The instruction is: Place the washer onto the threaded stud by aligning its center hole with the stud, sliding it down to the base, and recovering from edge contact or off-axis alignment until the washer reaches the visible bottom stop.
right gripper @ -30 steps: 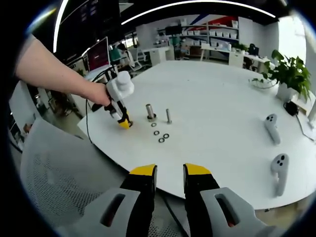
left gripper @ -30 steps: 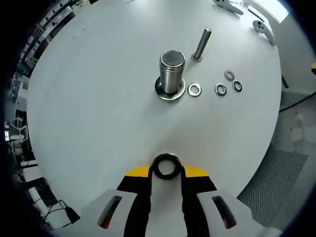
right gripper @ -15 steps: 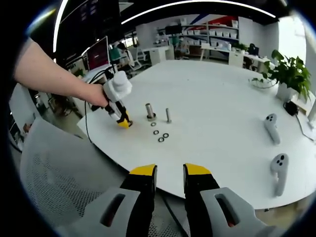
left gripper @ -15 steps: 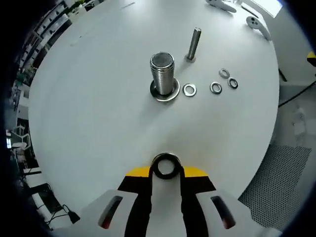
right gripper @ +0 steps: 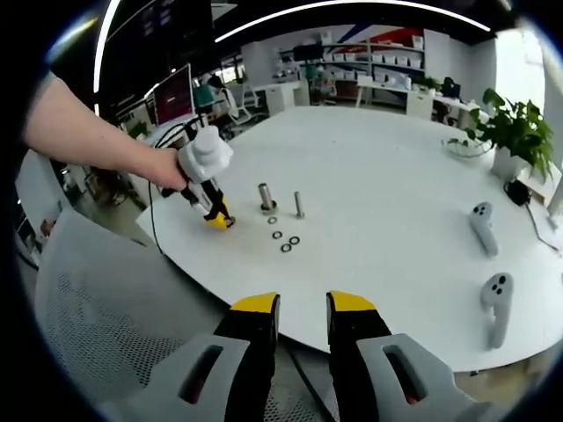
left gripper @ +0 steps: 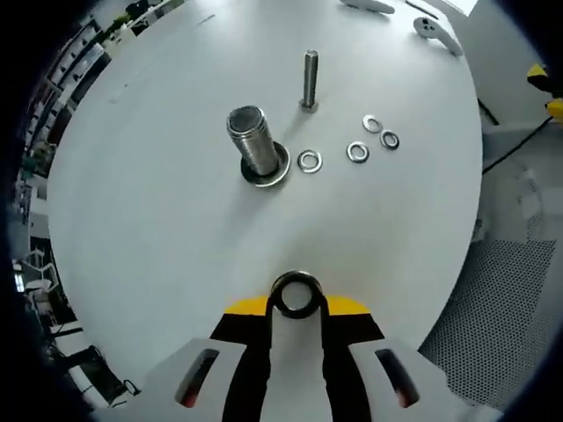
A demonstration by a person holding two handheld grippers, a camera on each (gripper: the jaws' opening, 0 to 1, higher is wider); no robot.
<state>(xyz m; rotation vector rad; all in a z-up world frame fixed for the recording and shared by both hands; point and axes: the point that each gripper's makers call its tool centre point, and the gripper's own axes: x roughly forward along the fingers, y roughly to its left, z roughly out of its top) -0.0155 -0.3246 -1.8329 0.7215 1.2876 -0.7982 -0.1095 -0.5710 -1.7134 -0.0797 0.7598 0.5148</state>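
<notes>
- Left gripper view: left gripper [left gripper: 296,299], jaws drawn together on a dark washer [left gripper: 296,295] pinched between the yellow-edged tips, its hole open toward the camera.
- Thick threaded stud [left gripper: 252,142]: ahead of the tips and slightly left, upright on a wide flat base ring that rests on the white table [left gripper: 158,220]; well apart from the held washer.
- Slim bolt [left gripper: 310,79]: beyond the thick stud, to its right, standing upright.
- Loose washers, four, lying flat on the table: one [left gripper: 309,161] just beside the stud's base on the right; one [left gripper: 357,152] further right; two more [left gripper: 381,132] close together past it.
- Right gripper view: right gripper [right gripper: 303,308], jaws a narrow gap apart with nothing between them, held off the near table edge above a mesh chair back [right gripper: 123,325].
- Same view: a person's hand [right gripper: 167,169] carries the left gripper [right gripper: 217,220] to the upper left, its tips low near the table, close to the stud.
- Two white controllers [right gripper: 485,227] lie far to the right; a potted plant [right gripper: 515,132] stands beyond them.
</notes>
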